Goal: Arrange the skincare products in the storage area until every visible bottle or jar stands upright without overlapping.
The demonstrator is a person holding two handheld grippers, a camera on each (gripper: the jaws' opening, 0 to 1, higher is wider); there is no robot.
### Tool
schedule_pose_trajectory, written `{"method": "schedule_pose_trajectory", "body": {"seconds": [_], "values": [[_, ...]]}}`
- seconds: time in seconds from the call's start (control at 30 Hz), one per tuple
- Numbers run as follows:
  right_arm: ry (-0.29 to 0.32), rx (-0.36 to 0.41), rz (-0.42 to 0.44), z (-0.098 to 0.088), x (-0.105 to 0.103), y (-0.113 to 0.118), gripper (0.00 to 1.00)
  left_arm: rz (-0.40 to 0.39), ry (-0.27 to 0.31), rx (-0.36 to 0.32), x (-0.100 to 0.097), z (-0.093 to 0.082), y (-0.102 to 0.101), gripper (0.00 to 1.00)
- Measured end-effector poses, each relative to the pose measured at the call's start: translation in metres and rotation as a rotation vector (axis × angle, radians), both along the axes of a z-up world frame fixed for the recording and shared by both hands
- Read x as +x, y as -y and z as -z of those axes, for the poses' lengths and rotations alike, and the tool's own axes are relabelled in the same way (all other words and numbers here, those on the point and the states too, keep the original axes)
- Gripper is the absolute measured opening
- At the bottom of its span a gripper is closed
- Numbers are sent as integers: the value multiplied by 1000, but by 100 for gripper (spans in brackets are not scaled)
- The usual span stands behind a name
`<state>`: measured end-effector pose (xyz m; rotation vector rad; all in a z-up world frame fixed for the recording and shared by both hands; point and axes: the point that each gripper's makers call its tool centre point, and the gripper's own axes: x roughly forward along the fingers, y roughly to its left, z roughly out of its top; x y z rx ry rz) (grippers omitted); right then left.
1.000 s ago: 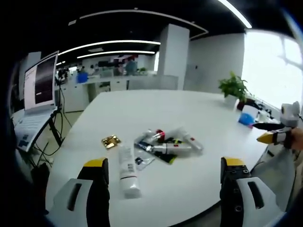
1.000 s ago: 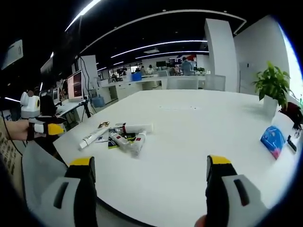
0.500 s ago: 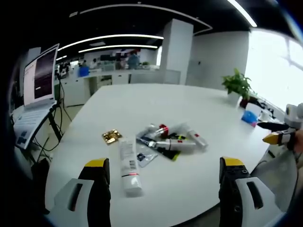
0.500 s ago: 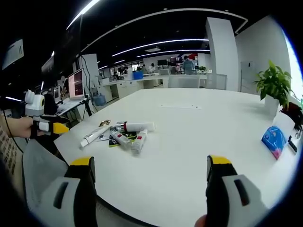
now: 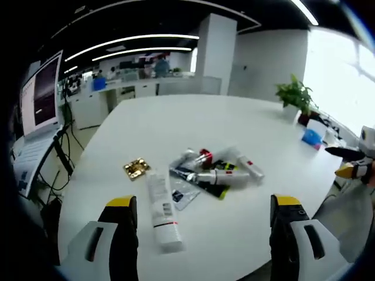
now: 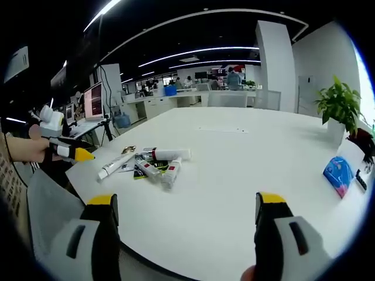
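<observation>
Your left gripper (image 5: 199, 213) is spread wide with nothing between its yellow-tipped jaws, and it hangs above the near edge of the round white table (image 5: 193, 120). Ahead of it, the skincare products lie flat in a loose heap. A long white tube with a red band (image 5: 161, 208) sits nearest, just ahead of your left jaw and pointing back toward you. Beyond it, a silver tube with a red label (image 5: 222, 177) lies crosswise over a flat black and yellow-green packet (image 5: 205, 186), a white bottle with a red cap (image 5: 193, 158) rests at the far side of the heap, and another white tube with a red mark (image 5: 249, 168) angles off to the right. A small crumpled gold foil pack (image 5: 136, 168) lies apart, to the left of the heap.

Your right gripper (image 6: 183, 211) is likewise wide open and empty, held well back from the same pile of tubes (image 6: 149, 167), which lies ahead and left of its jaws. A blue pouch (image 6: 338, 174) sits far right near the table edge, beside a potted green plant (image 6: 337, 108).
</observation>
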<state>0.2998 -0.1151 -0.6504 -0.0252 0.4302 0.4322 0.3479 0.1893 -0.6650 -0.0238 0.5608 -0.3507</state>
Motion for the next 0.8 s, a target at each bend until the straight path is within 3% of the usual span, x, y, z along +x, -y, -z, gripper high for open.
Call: {"method": "schedule_pose_trajectory", "body": {"seconds": [0.17, 0.43, 0.8], "values": [[-4, 1, 6, 0, 0, 1, 97, 17, -2, 2, 16, 2, 2, 91], [-22, -10, 1, 4, 0, 1, 97, 41, -11, 8, 26, 7, 7, 90], [-32, -19, 23, 7, 2, 5, 97, 65, -144, 100, 51, 35, -9, 85]]}}
